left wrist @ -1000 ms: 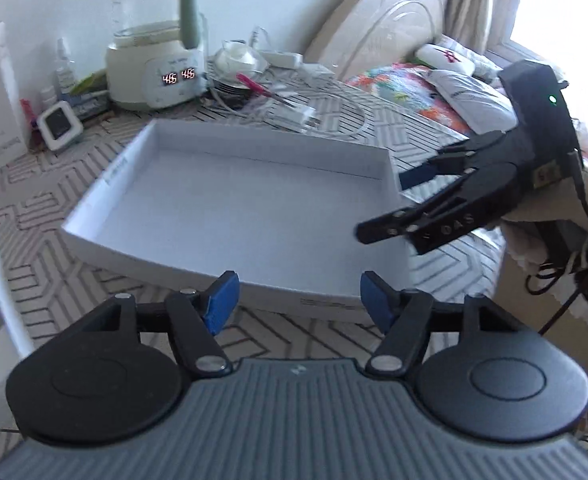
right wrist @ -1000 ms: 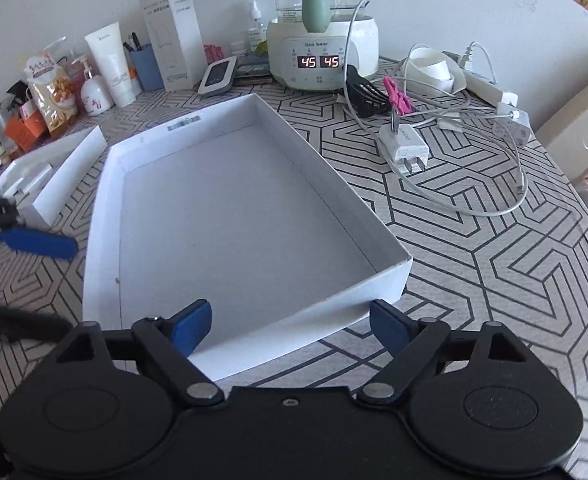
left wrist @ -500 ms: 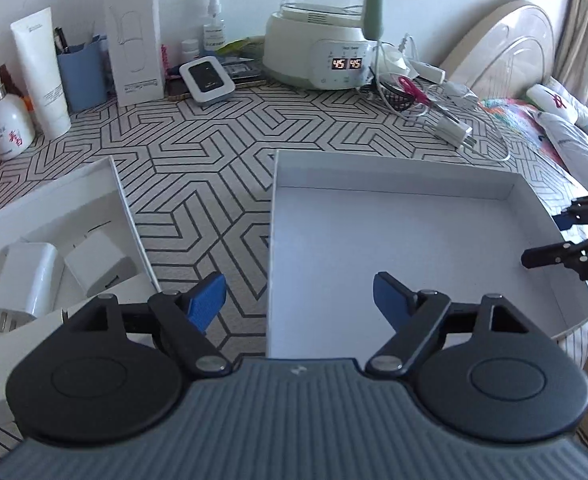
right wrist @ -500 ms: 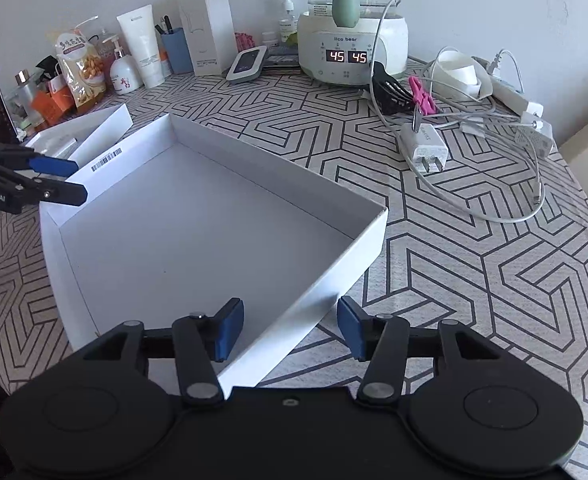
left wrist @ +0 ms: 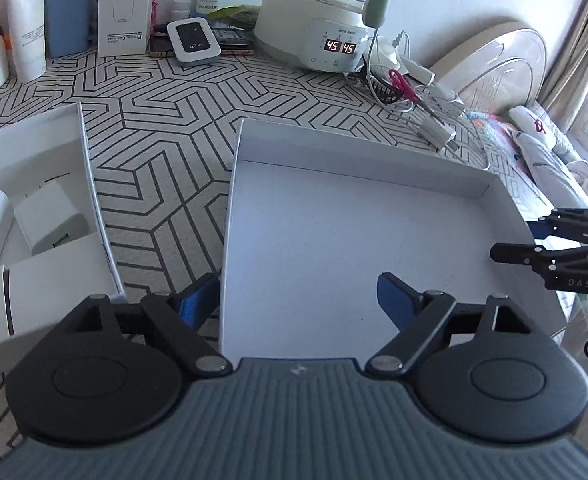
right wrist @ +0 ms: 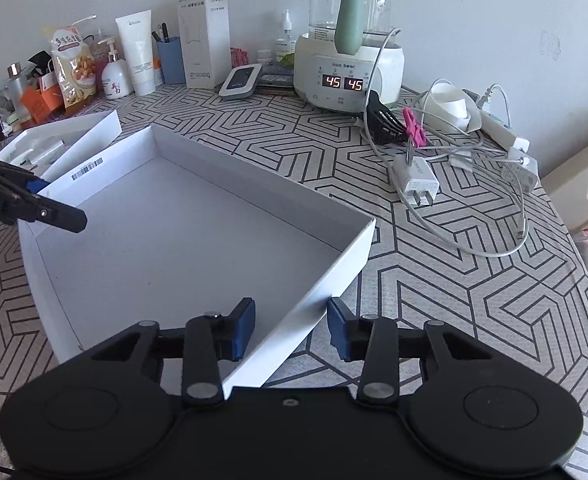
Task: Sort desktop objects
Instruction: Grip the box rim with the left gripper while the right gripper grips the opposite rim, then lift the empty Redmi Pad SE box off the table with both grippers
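A large empty white box (left wrist: 354, 240) lies in the middle of the patterned table. My left gripper (left wrist: 298, 300) is open and straddles the box's left wall (left wrist: 226, 240), one finger outside and one inside. My right gripper (right wrist: 290, 330) is open, its jaws narrowed, with the box's right wall (right wrist: 326, 288) between the blue pads (right wrist: 242, 328) and small gaps on both sides. Each gripper shows in the other's view: the right gripper (left wrist: 534, 250) and the left gripper (right wrist: 34, 204). Loose items lie beyond the box: a white charger (right wrist: 414, 184), white cables (right wrist: 494, 184), pink scissors (right wrist: 412, 128) and a black comb (right wrist: 382, 120).
A smaller white box (left wrist: 34, 216) with white adapters inside sits left of the big box. A kettle base (right wrist: 348, 68) showing 45, a white carton (right wrist: 204, 36), a blue cup (right wrist: 170, 60) and bottles line the back wall. A bed (left wrist: 534, 148) lies off the table's right edge.
My left gripper swung from the box's right side to its left wall. My right gripper's jaws narrowed and moved over the box's right wall.
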